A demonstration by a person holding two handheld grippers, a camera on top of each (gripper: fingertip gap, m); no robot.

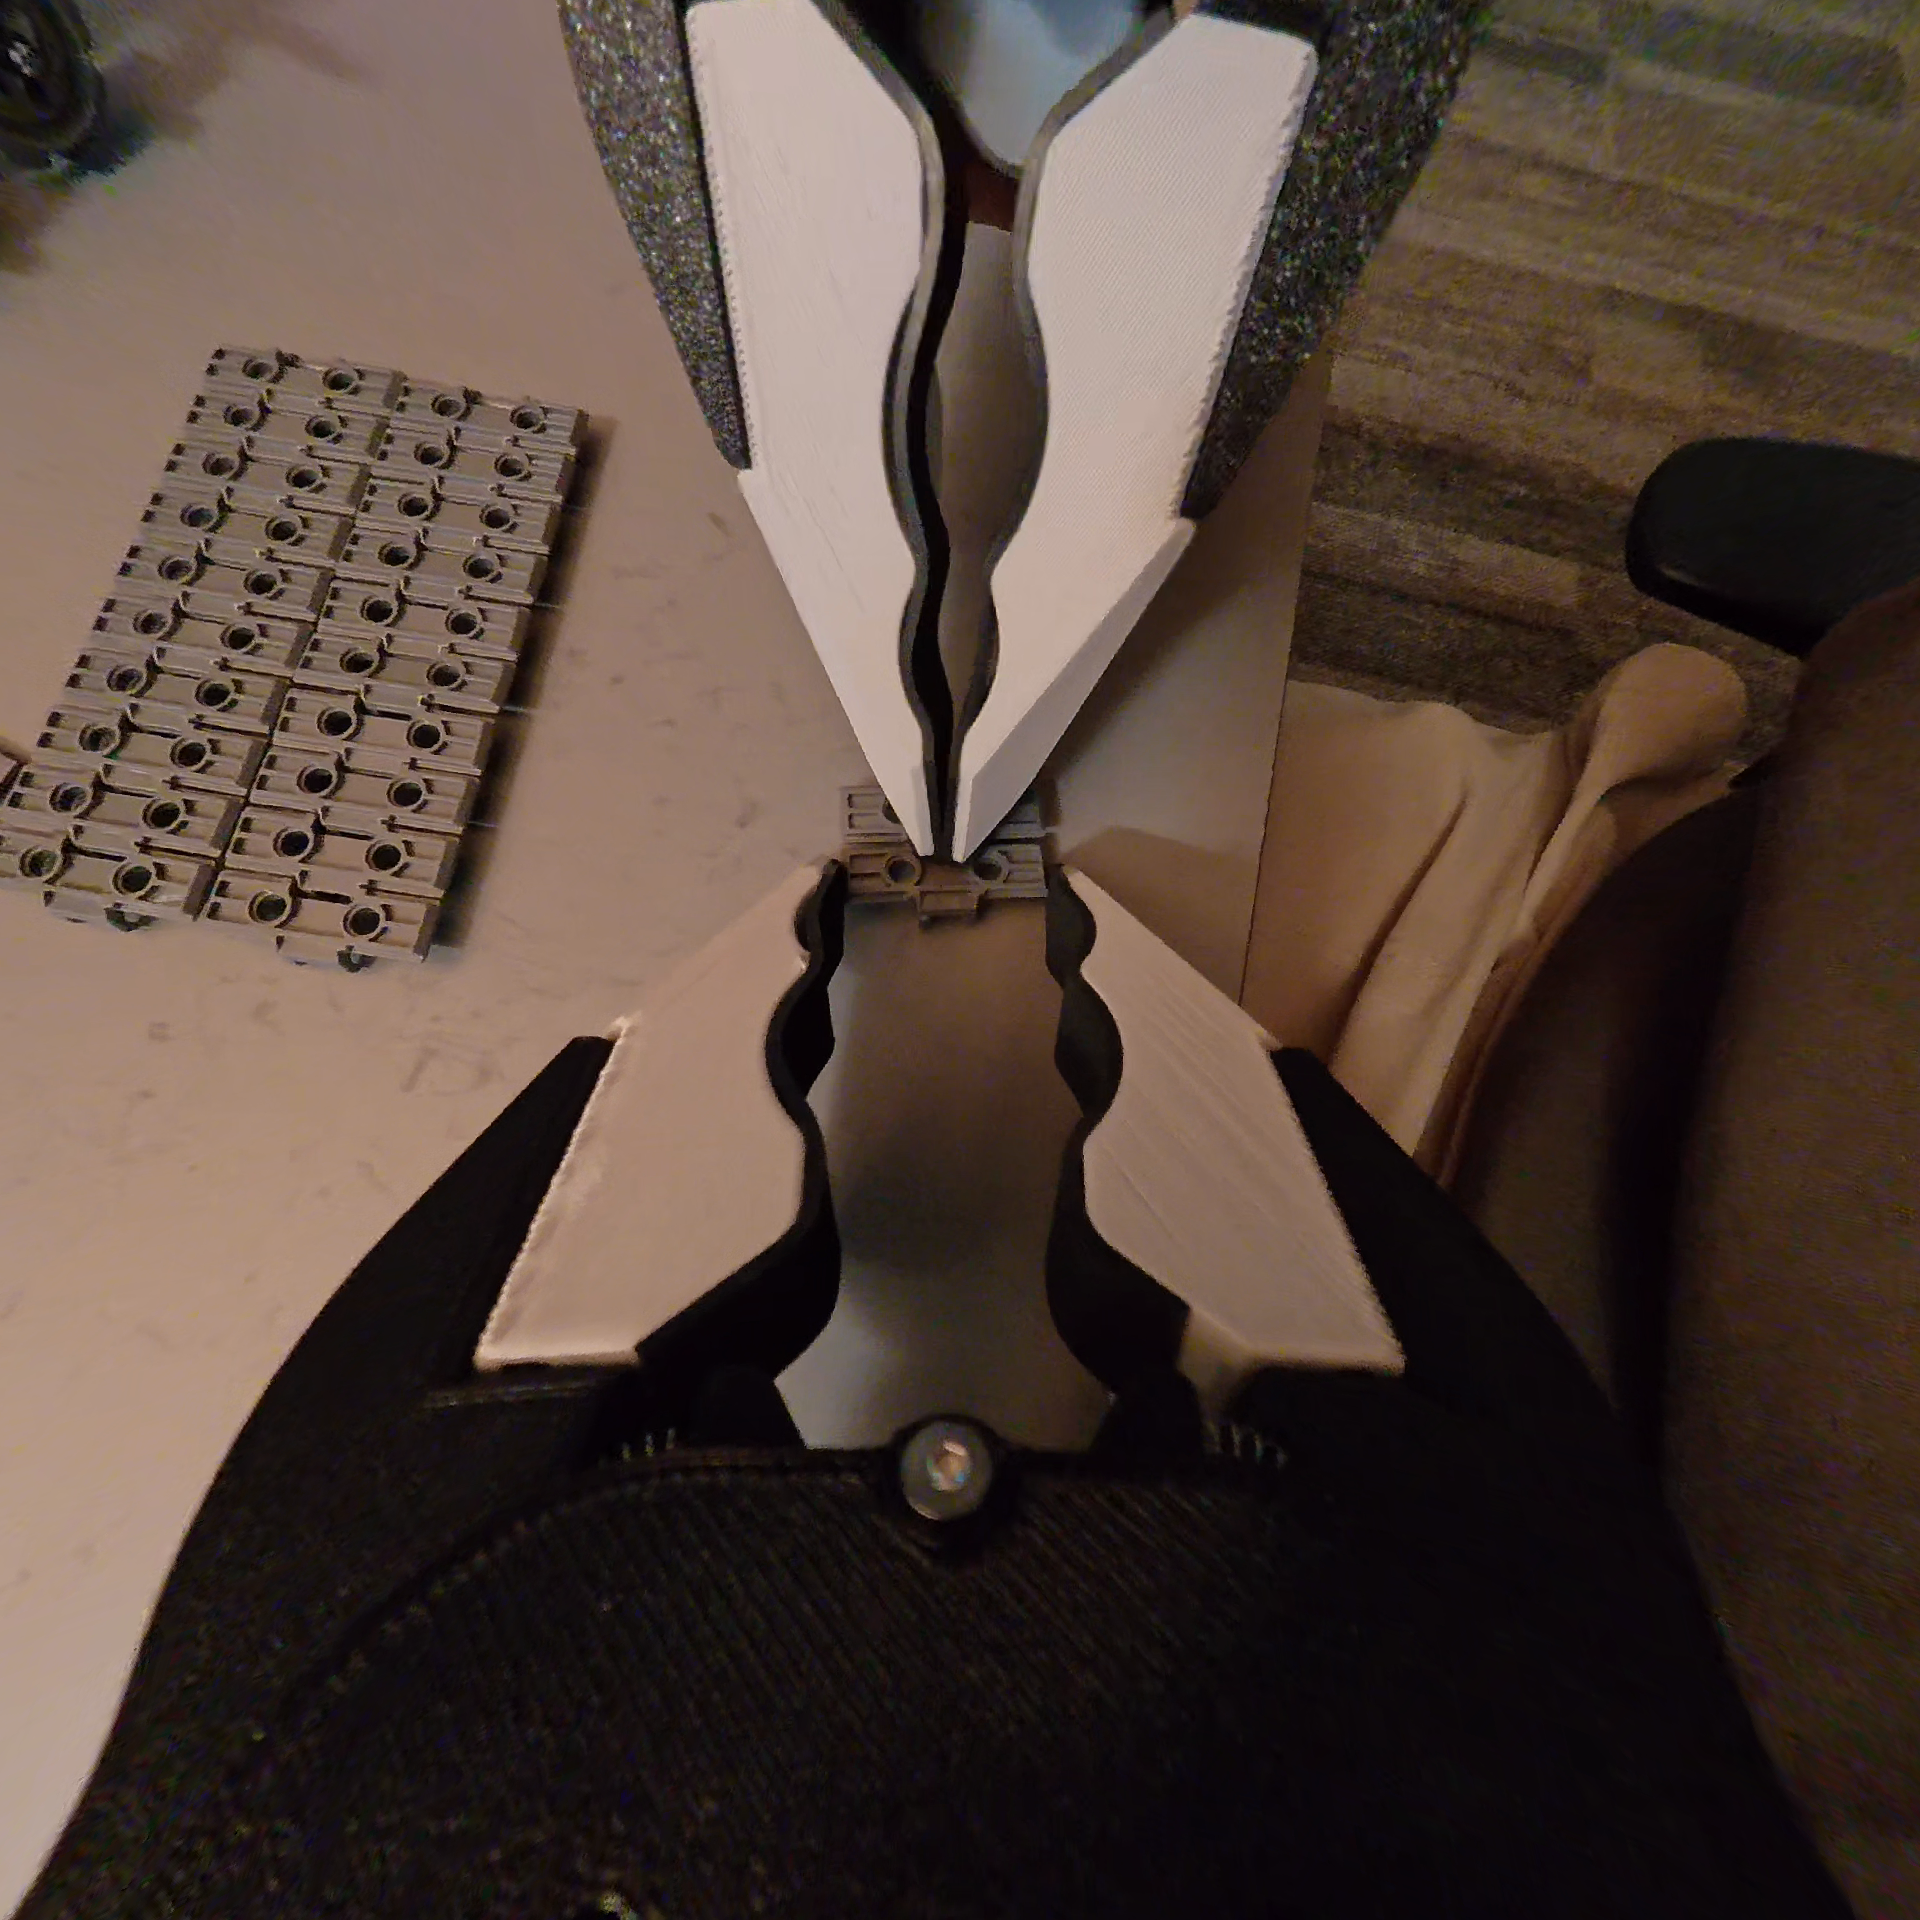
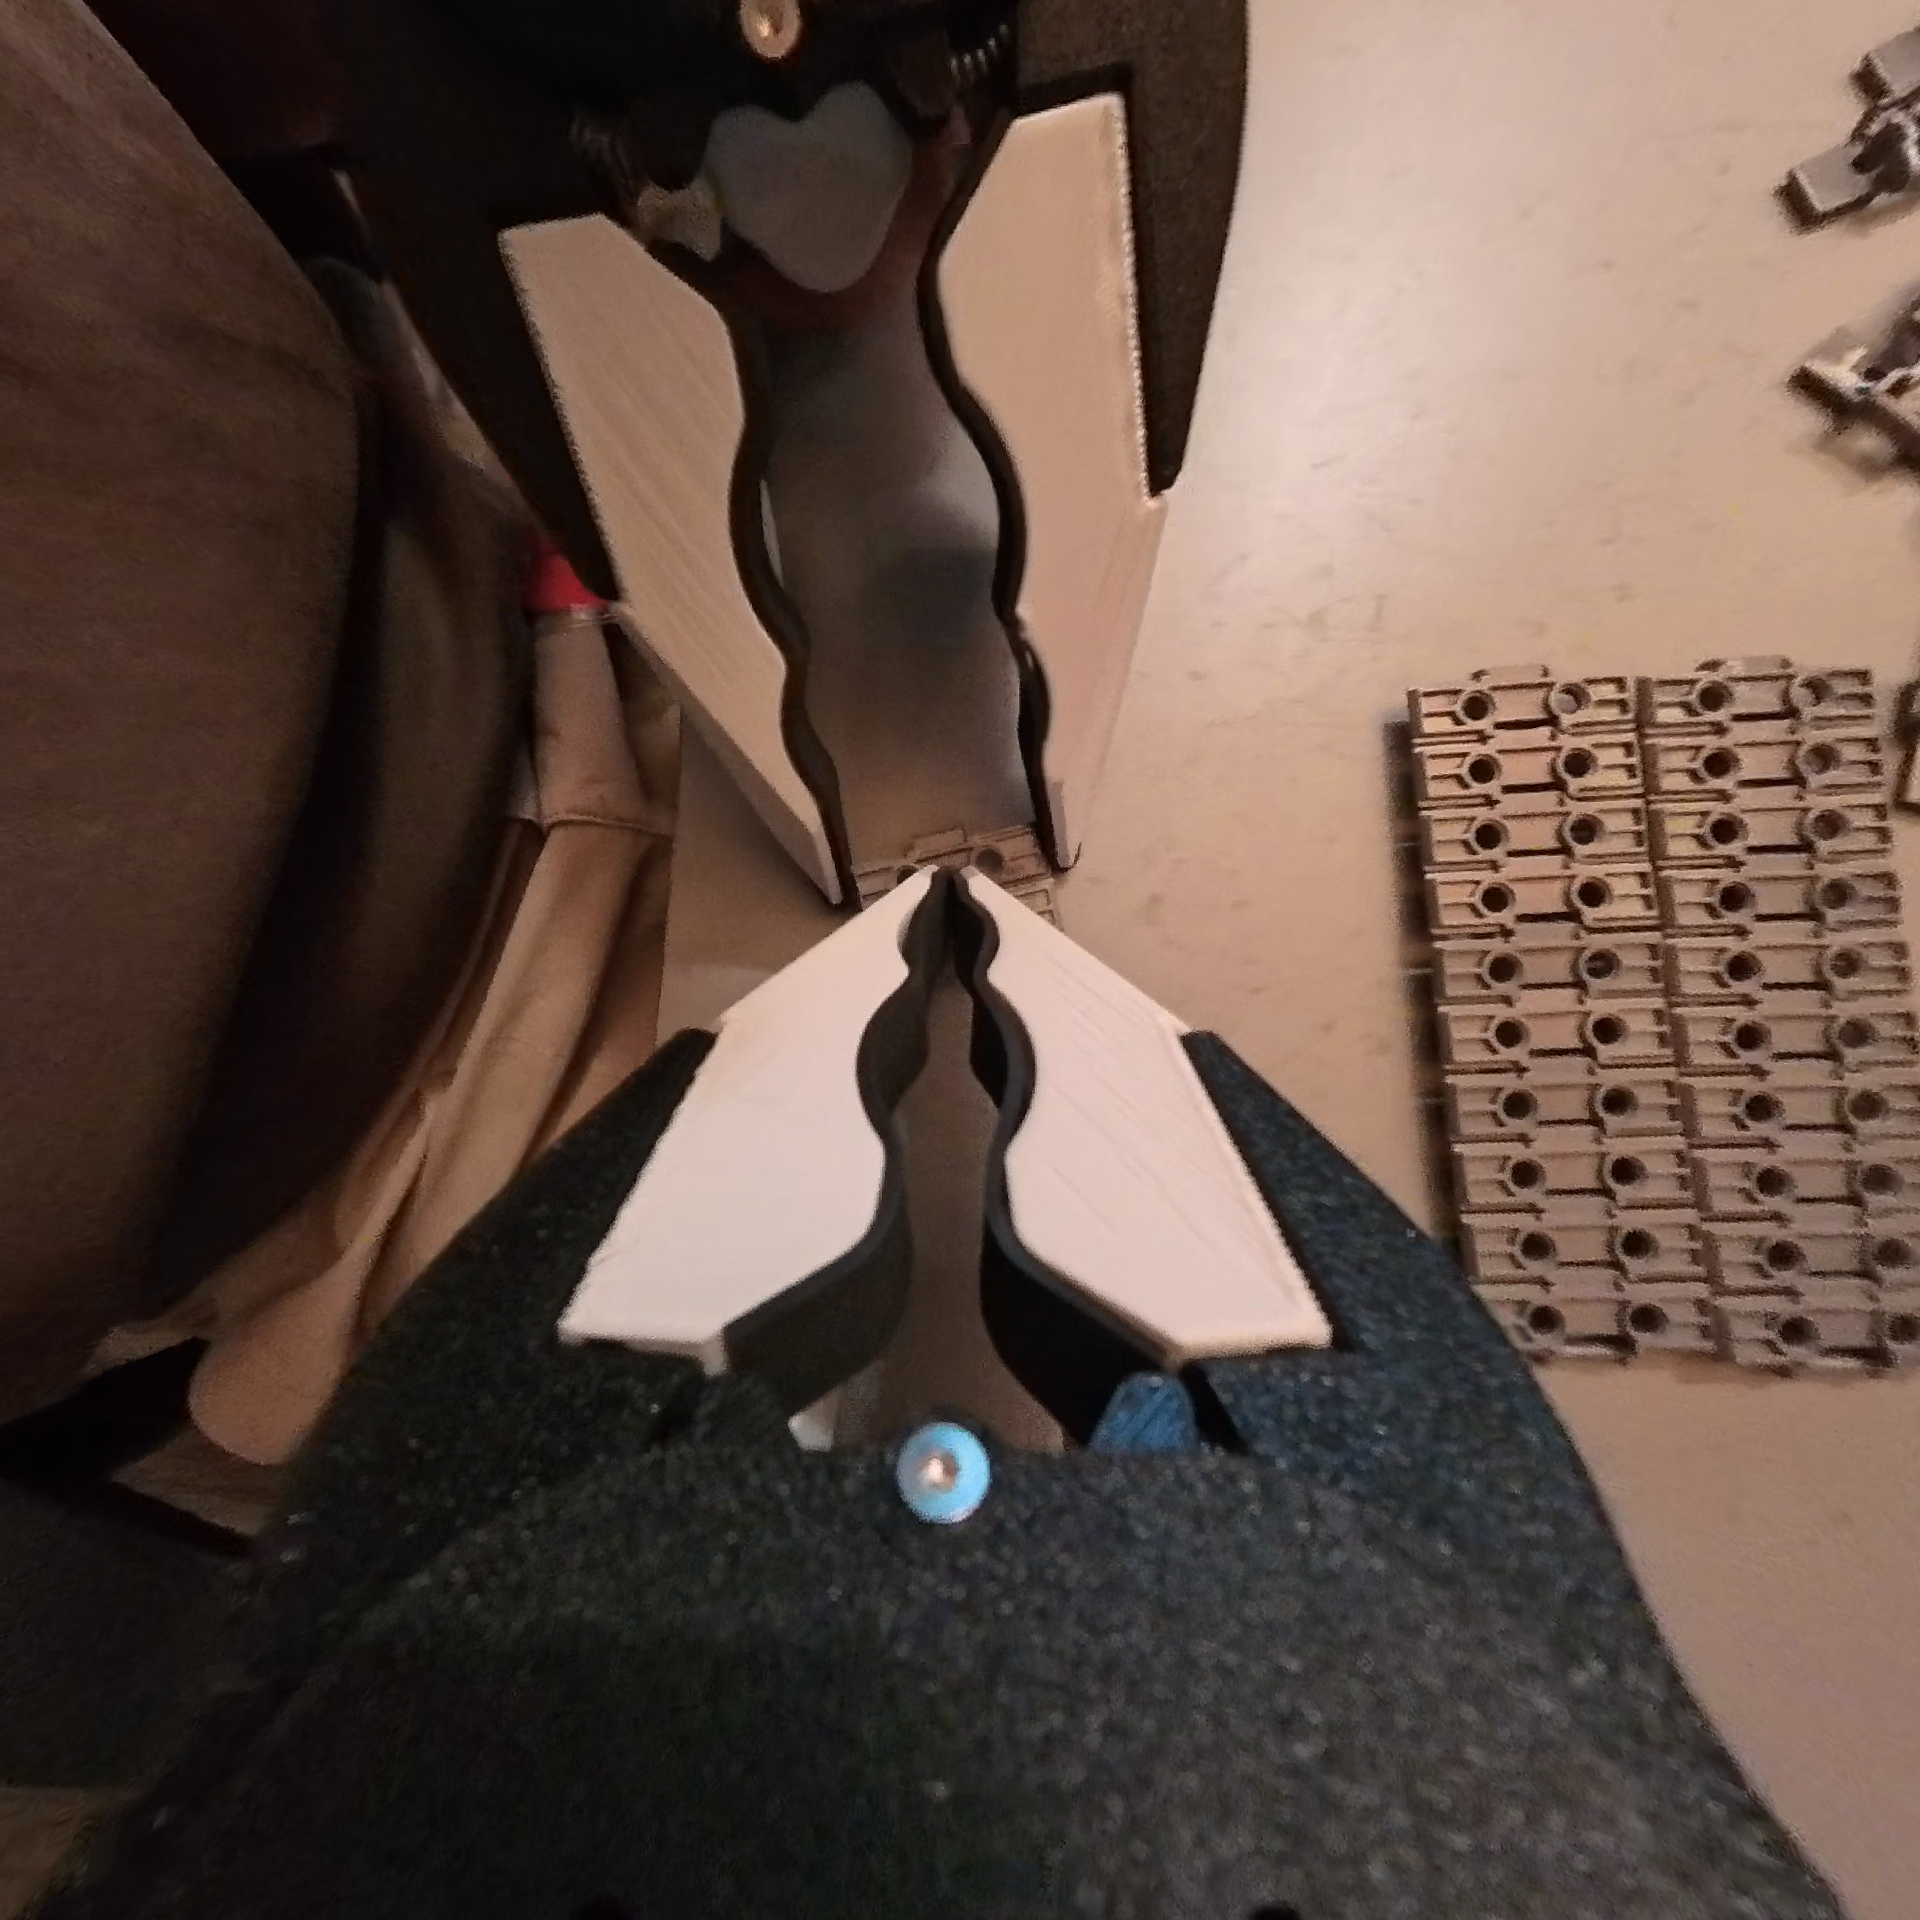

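Observation:
A small grey plastic piece with round holes [image 1: 883,871] sits near the right edge of the pale table [image 1: 623,1091]. My left gripper [image 1: 940,894], black with white fingers, has its jaws set against the piece's two sides and grips it. My right gripper [image 1: 940,847], with a speckled dark body, comes from the opposite side. Its jaws are closed and its tips touch the top middle of the piece. In the right wrist view the right gripper [image 2: 945,883] covers most of the piece [image 2: 1003,860], and the left gripper [image 2: 951,868] faces it.
A flat mat of many joined grey pieces [image 1: 301,644] lies on the table to the left and shows in the right wrist view [image 2: 1662,1018]. Loose grey pieces [image 2: 1860,166] lie farther off. Beige cloth [image 1: 1455,831], a brown chair [image 1: 1818,1195] and a black armrest [image 1: 1766,540] lie beyond the table edge. Only a small space, under 4 cm, lies between the two pairs of fingers.

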